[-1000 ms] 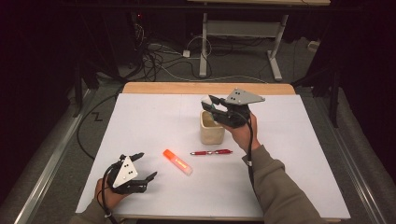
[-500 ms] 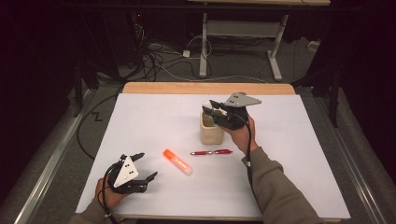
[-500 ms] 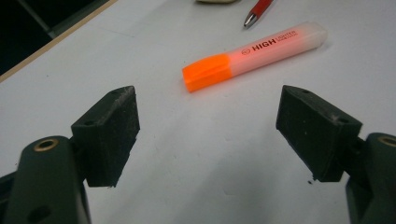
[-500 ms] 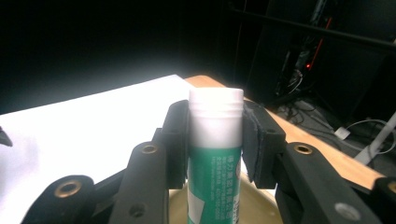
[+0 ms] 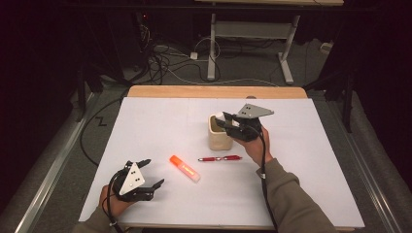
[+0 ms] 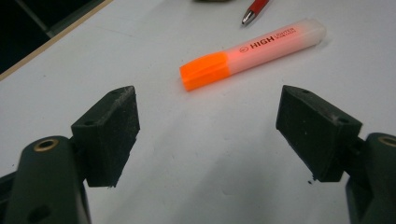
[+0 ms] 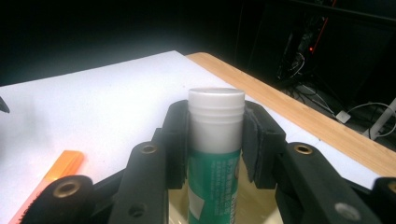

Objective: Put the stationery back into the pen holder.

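Observation:
A green glue stick (image 7: 214,154) with a white cap stands upright between the pads of my right gripper (image 7: 215,133), which is shut on it; its lower end reaches into the beige cup (image 7: 243,205). From above, my right gripper (image 5: 224,121) hovers over the beige cup (image 5: 217,137) near the table's middle. My left gripper (image 5: 151,174) rests open at the front left, with nothing between its jaws. Ahead of my left gripper (image 6: 208,130) lies an orange highlighter (image 6: 252,53) (image 5: 184,168). A red pen (image 5: 219,158) lies just in front of the cup; its tip (image 6: 254,10) shows past the highlighter.
White paper (image 5: 160,121) covers the table, with a wooden edge (image 5: 194,91) at the back. Cables (image 5: 170,58) and a desk frame (image 5: 248,39) stand on the floor beyond. A metal rail (image 5: 53,165) runs along the left side.
My right gripper has come down a little with the glue stick, lowering it into the cup. The left gripper, highlighter and pen have stayed put.

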